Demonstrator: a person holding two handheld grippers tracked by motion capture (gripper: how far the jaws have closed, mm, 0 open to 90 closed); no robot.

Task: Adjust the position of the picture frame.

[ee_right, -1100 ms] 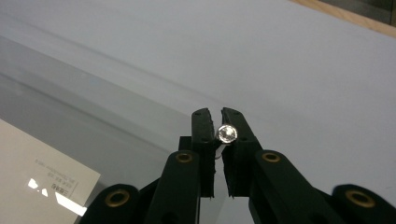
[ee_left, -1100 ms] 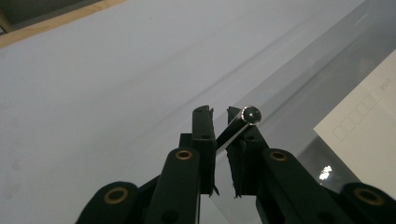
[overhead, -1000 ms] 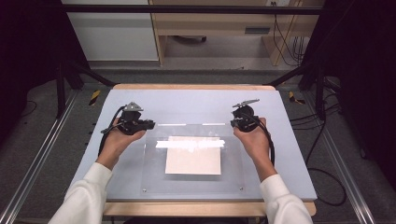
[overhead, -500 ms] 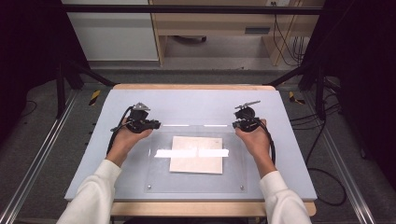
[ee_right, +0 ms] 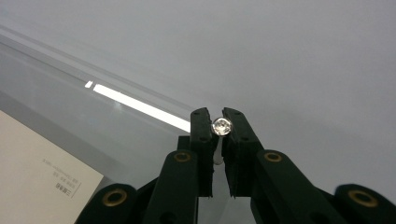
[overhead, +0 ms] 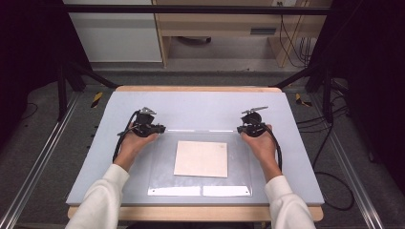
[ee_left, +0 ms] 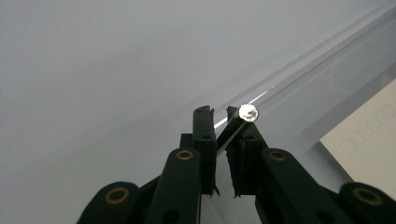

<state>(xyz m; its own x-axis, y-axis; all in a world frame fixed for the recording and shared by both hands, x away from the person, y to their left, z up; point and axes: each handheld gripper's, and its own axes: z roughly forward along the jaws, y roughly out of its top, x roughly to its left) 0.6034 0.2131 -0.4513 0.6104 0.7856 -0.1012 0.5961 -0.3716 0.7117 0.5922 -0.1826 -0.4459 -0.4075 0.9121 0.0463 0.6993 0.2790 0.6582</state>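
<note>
A clear plastic sheet (overhead: 162,164) lies over a cream paper (overhead: 200,158) on the grey table top. Each far corner of the sheet carries a shiny metal peg. My left gripper (overhead: 162,129) is at the sheet's far left corner. In the left gripper view its jaws (ee_left: 219,114) are shut on the left peg (ee_left: 248,112), which leans to the right. My right gripper (overhead: 240,129) is at the far right corner, shut on the right peg (ee_right: 222,126). A bright strip of glare (ee_right: 140,106) runs along the sheet's far edge. The paper (ee_right: 32,172) shows through the sheet.
The grey table top (overhead: 200,105) extends beyond the sheet on all sides, with a wooden rim (overhead: 191,212) at the front. Metal rails (overhead: 43,157) flank the table. Cables (overhead: 334,186) lie on the floor to the right. A cabinet (overhead: 114,33) stands behind.
Both hands have come down and moved slightly away from the person with the sheet's far edge. The wide glare across the sheet has gone, and the sheet now lies lower over the paper.
</note>
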